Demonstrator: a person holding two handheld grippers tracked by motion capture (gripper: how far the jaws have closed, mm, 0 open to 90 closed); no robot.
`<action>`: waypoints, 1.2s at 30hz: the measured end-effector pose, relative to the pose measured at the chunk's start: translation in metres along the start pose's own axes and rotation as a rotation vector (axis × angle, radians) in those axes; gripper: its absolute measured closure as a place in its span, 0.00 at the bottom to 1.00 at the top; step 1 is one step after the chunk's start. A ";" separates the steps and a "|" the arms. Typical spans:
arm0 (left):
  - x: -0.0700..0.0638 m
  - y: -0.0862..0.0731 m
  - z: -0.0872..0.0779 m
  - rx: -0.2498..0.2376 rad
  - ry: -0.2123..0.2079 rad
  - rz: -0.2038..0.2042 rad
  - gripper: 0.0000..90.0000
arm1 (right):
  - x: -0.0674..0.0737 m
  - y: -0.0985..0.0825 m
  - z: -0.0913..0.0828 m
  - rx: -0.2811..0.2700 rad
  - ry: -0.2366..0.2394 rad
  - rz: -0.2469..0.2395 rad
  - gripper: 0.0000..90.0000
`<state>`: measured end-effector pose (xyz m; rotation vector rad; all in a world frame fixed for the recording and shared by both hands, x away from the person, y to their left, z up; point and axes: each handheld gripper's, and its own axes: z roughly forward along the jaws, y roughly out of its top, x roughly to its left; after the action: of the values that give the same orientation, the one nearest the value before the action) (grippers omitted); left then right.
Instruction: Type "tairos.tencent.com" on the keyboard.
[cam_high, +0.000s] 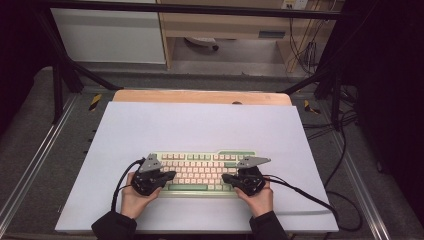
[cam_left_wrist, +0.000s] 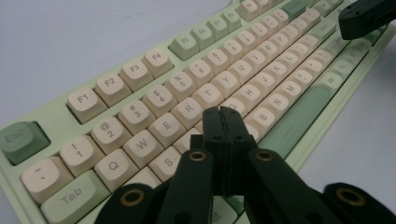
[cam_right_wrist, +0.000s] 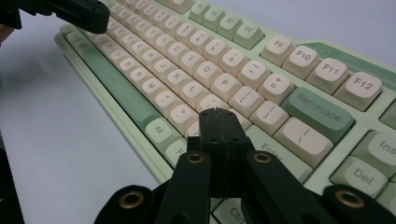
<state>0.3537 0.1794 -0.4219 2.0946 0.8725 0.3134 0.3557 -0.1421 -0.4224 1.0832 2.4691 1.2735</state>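
Observation:
A pale green keyboard (cam_high: 202, 172) with cream keys lies on the white mat near the front of the table. My left gripper (cam_high: 172, 175) hovers over its left end, jaws pressed together with nothing between them; in the left gripper view its tip (cam_left_wrist: 222, 110) sits above the home-row keys of the keyboard (cam_left_wrist: 140, 70). My right gripper (cam_high: 224, 177) is over the keyboard's right end, also shut and empty; in the right gripper view its tip (cam_right_wrist: 216, 112) hangs just above the keys left of Enter on the keyboard (cam_right_wrist: 243, 42). The two tips point toward each other.
The white mat (cam_high: 200, 125) covers most of a wooden table, whose far edge (cam_high: 200, 96) shows behind it. Cables (cam_high: 310, 197) trail from the right gripper over the mat's right side. Black frame posts stand at the far corners.

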 end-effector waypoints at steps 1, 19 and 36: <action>-0.001 -0.001 0.001 0.005 0.000 0.004 1.00 | 0.000 0.000 0.000 -0.001 0.001 0.002 1.00; -0.004 -0.006 0.007 0.024 -0.004 0.019 1.00 | 0.000 0.000 0.001 0.002 0.001 0.004 1.00; -0.003 -0.007 -0.009 -0.025 0.009 0.033 1.00 | 0.000 0.001 -0.001 -0.009 0.000 0.002 1.00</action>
<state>0.3440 0.1857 -0.4215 2.0880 0.8363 0.3499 0.3559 -0.1425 -0.4206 1.0841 2.4599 1.2842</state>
